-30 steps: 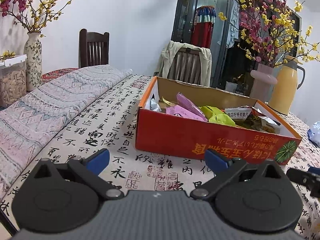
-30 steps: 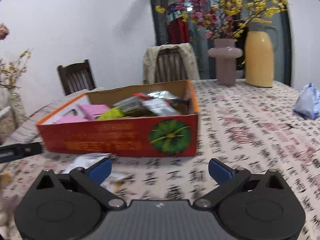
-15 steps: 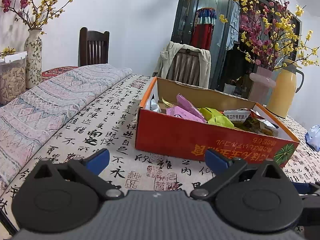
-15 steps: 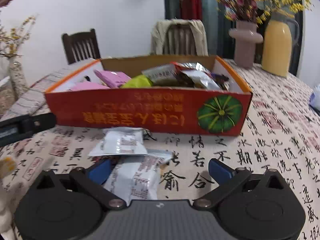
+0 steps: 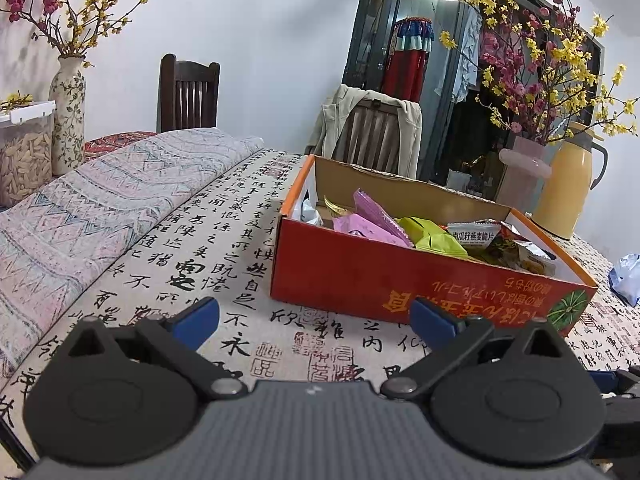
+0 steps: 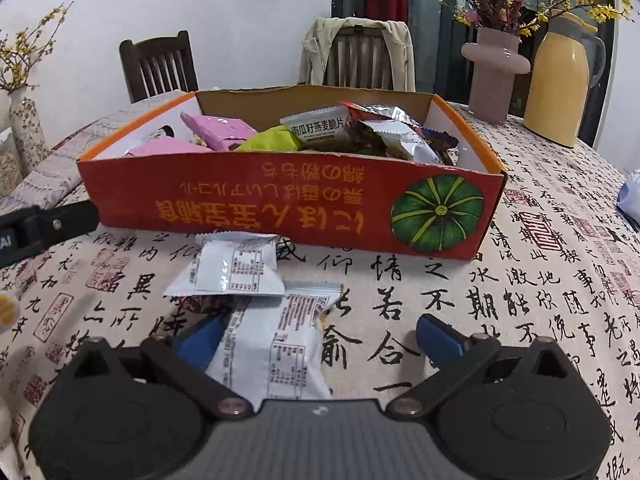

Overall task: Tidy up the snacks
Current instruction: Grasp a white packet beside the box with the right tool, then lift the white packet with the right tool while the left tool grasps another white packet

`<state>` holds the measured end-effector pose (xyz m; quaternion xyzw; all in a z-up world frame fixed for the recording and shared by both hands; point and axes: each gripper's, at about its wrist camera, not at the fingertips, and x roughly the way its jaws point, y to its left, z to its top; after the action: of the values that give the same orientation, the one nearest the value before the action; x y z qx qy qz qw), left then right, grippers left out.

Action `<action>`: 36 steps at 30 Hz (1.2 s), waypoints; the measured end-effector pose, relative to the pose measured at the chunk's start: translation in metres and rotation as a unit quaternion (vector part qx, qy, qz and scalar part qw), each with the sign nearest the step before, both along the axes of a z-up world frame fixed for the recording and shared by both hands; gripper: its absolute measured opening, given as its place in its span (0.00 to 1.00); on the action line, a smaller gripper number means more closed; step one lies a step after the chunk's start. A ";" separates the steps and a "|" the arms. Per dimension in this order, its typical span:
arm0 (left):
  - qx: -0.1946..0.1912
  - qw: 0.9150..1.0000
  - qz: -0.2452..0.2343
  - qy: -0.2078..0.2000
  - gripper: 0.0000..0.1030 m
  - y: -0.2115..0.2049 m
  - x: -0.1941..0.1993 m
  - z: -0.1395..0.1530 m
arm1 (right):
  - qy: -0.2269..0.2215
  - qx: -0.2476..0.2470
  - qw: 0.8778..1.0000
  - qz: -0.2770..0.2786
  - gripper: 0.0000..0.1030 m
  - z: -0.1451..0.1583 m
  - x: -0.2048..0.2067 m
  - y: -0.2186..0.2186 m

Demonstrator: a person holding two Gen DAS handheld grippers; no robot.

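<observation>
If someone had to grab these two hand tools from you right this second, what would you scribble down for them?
Left gripper: open, empty, above the tablecloth in front of the red box.
Right gripper: open, with the nearer white packet between its fingers, not yet gripped.
A second white packet lies just beyond it, partly overlapping it, near the box's front wall.
Done: the box already holds pink, green and silver snack packs.
Left: pick up both white packets and put them in the box.
</observation>
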<state>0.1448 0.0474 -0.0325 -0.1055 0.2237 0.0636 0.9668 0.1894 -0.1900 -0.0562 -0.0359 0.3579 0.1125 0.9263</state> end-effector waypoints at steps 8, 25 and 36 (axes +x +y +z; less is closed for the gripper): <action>0.000 1.000 0.002 0.002 1.00 0.000 0.000 0.000 | -0.032 0.010 0.999 0.033 0.40 0.007 -0.018 -0.003; 0.001 1.000 0.004 0.004 1.00 0.001 0.002 -0.001 | -0.114 0.030 0.989 -0.086 0.40 0.025 -0.008 -0.100; 0.005 1.000 0.008 0.011 1.00 0.000 0.004 -0.002 | -0.087 0.058 0.990 -0.096 0.41 0.004 0.010 -0.109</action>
<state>0.1490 0.0472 -0.0345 -0.1023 0.2334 0.0740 0.9642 0.1992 -0.2993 -0.0517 0.0428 0.2704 0.0405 0.9609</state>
